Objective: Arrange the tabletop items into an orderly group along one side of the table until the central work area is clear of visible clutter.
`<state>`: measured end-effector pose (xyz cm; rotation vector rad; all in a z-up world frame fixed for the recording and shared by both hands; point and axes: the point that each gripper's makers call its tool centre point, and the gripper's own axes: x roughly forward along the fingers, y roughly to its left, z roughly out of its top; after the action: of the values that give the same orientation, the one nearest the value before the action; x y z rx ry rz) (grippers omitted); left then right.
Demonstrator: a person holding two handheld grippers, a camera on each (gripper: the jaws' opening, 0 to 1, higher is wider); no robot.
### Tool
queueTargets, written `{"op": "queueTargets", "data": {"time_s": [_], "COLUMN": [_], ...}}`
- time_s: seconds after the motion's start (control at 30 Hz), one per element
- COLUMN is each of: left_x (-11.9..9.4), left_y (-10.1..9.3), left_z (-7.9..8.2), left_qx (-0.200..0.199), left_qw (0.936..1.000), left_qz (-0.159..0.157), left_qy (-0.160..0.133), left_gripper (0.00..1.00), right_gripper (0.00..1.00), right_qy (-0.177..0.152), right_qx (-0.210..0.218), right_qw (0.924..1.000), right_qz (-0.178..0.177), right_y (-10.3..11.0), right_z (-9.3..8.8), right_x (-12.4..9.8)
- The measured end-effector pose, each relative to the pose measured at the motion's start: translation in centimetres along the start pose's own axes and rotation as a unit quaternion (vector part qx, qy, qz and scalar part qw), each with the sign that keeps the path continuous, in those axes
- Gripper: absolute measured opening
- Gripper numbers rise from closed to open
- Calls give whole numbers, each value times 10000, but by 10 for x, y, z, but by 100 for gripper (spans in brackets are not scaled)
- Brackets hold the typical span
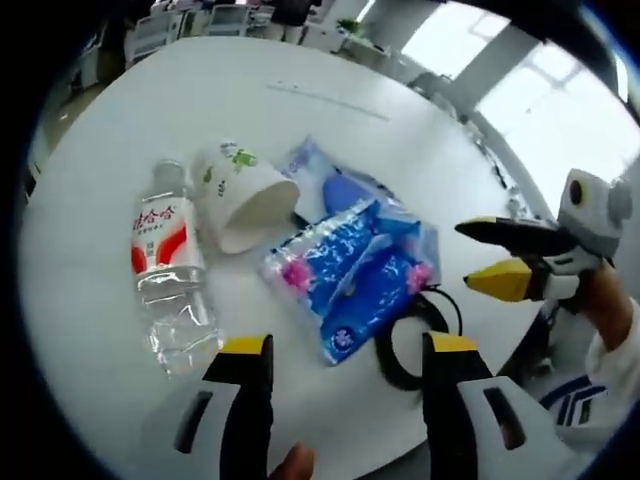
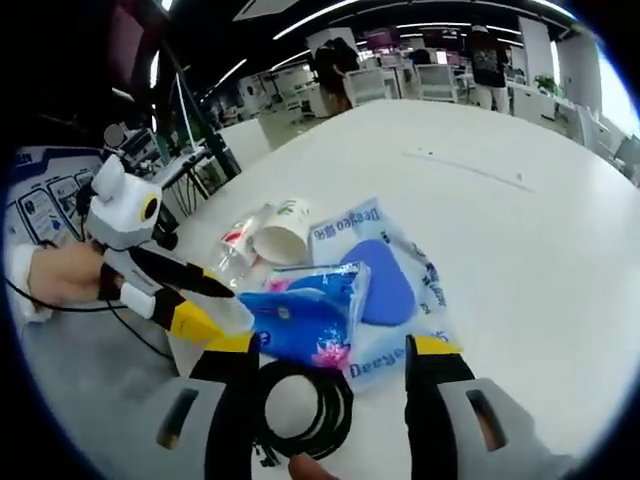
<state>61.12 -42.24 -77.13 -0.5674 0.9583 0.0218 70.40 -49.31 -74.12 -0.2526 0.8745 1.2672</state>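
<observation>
Left gripper (image 1: 345,365) wide, right gripper (image 2: 330,360) wide over cable (image 2: 300,410); grip the blue packet (image 1: 345,265) by its edge, slide benchward.

Clear bottle (image 1: 168,262) and paper cup (image 1: 243,197) lie toppled beside blue packets (image 1: 355,273); black cable (image 1: 402,345), apparently coiled.

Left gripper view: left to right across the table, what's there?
Water bottle → paper cup → blue packets → black cable coil → right gripper, its jaws open.
</observation>
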Motion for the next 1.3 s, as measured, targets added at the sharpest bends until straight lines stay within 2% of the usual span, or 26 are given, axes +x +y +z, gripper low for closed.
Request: {"op": "queueTargets", "data": {"time_s": [0.3,0.4,0.47,0.7,0.9,1.0,1.17,1.3], "left_x": [8,12,14,19,24,24,24,26], "left_y": [5,6,5,4,10,6,6,8], "left_z": [-1,-2,-3,1,1,2,0,1], "left_qx": [-198,-254,-325,-429,-467,-557,-628,-889], "left_qw": [9998,9996,9994,9991,9989,9984,9980,9958], "left_qz": [48,31,34,-35,33,-25,-24,-84], "left_qy": [29,71,72,14,16,-78,-105,-202], "left_gripper": [54,52,52,51,46,43,35,31], "right_gripper": [52,52,53,48,35,33,21,17], "right_qy": [73,-15,79,71,96,208,216,265], "right_qx": [-104,-93,-17,-38,-84,-107,-19,139], "right_qw": [9999,9999,9999,9999,9999,9997,9997,9995], "right_qz": [-14,-127,-150,-65,-37,-79,-108,-118], "right_y": [2,-7,-10,-5,-3,-7,-8,-6], "right_z": [-1,1,-3,-5,-8,-14,-17,-20], "right_x": [14,23,25,31,38,46,43,43]}}
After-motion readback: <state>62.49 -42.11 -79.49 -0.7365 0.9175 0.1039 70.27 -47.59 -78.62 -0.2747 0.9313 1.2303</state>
